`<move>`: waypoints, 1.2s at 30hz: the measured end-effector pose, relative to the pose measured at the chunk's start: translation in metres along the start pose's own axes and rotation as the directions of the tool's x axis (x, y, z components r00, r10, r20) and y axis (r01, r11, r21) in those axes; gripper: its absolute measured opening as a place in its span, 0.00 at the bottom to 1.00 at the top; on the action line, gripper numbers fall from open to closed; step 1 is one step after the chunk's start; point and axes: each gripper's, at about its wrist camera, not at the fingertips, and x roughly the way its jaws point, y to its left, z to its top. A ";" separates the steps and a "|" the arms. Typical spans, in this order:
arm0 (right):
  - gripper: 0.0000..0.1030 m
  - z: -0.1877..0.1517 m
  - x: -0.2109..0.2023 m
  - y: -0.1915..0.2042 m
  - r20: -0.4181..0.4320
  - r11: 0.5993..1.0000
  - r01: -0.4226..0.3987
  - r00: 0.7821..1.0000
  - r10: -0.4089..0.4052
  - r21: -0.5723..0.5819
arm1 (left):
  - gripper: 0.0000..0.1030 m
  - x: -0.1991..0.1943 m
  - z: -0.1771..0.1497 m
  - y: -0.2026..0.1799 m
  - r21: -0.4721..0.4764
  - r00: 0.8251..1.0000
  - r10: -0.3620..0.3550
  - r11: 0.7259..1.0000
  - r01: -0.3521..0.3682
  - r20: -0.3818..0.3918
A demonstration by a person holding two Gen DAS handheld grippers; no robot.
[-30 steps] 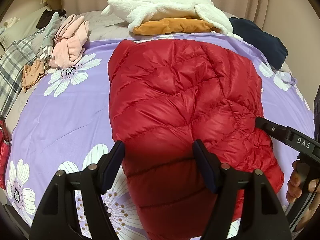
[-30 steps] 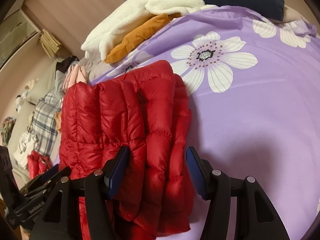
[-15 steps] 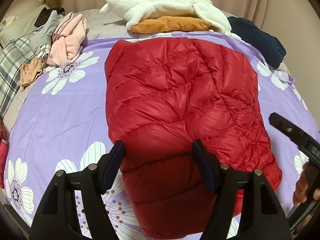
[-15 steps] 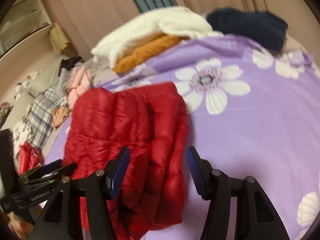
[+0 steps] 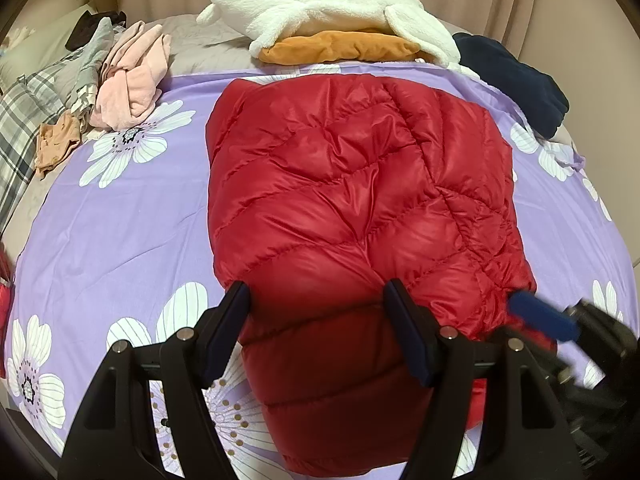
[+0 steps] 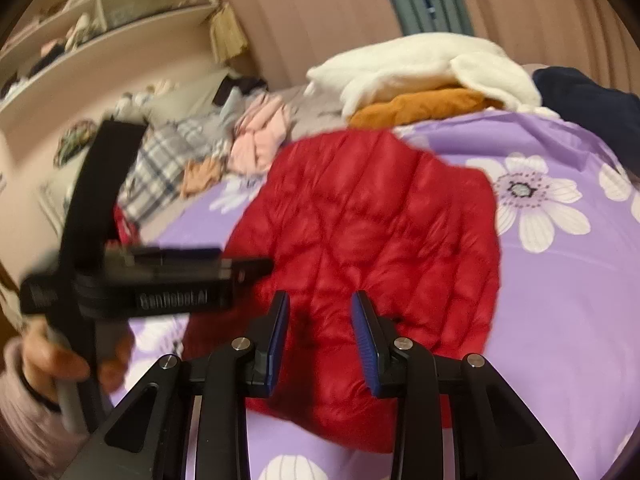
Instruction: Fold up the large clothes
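1. Since a second ago your right gripper [image 6: 319, 340] let the sleeve drop and swung back; its jaws have just been narrowing, empty.
2. Left gripper [image 5: 316, 322] hovers wide, unclenched.
3. Red down jacket [image 5: 360, 208] lies folded on the purple sheet [image 5: 120, 220]: light, puffy, slick, so pinch a seamed hem edge.

Red quilted jacket [image 5: 352, 208] on lilac, white-flowered sheet [image 5: 120, 216].

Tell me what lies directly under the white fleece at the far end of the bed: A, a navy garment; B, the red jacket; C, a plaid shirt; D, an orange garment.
D: the orange garment pokes out from beneath the white fleece, while the red jacket lies flat nearer on the purple sheet.
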 end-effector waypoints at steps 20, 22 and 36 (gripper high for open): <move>0.33 -0.022 0.024 -0.001 -0.035 0.996 0.055 0.998 -0.057 -0.064 | 0.64 0.033 0.049 -0.012 0.077 0.999 -0.009 0.997 0.005 0.052; 0.33 -0.022 0.025 -0.002 -0.037 0.996 0.057 0.998 -0.060 -0.065 | 0.64 0.045 0.049 -0.013 0.098 0.999 0.005 0.995 -0.009 0.036; 0.31 -0.020 0.039 -0.009 -0.068 0.997 0.057 0.996 -0.061 -0.049 | 0.65 0.071 0.046 -0.008 0.103 1.000 -0.026 0.994 0.025 0.010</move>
